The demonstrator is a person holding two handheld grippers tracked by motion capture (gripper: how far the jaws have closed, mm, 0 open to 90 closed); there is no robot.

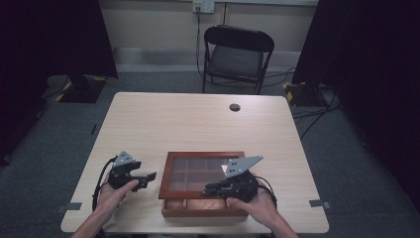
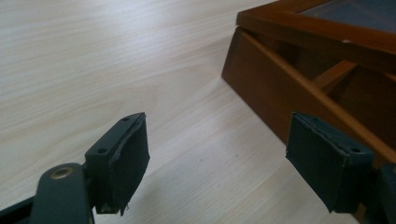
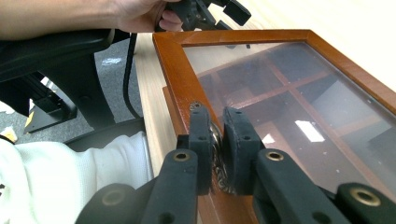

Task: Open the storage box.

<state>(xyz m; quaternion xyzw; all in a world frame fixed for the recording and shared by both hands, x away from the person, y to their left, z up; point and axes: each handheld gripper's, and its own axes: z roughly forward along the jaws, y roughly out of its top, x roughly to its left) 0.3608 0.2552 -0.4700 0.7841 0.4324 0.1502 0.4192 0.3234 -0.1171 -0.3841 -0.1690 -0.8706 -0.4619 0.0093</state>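
A brown wooden box [image 1: 204, 209] with a glass-paned lid [image 1: 171, 173] sits at the near middle of the table. The lid's front edge stands lifted off the base, leaving a gap along the side [image 2: 299, 79]. My right gripper [image 1: 207, 191] [image 3: 218, 126] is shut on a small metal clasp [image 3: 216, 156] on the lid's front frame [image 3: 177, 70]. Inside, wooden dividers show through the glass. My left gripper [image 1: 150, 177] [image 2: 217, 140] hovers open over bare tabletop just left of the box, with nothing between its pads. It also appears far off in the right gripper view as the left gripper [image 3: 219, 9].
The light wooden table [image 1: 198, 124] has a round cable hole [image 1: 235, 107] near its far edge. A black folding chair [image 1: 237, 54] stands behind it. A white sleeve [image 3: 70, 177] lies close to the table's near edge.
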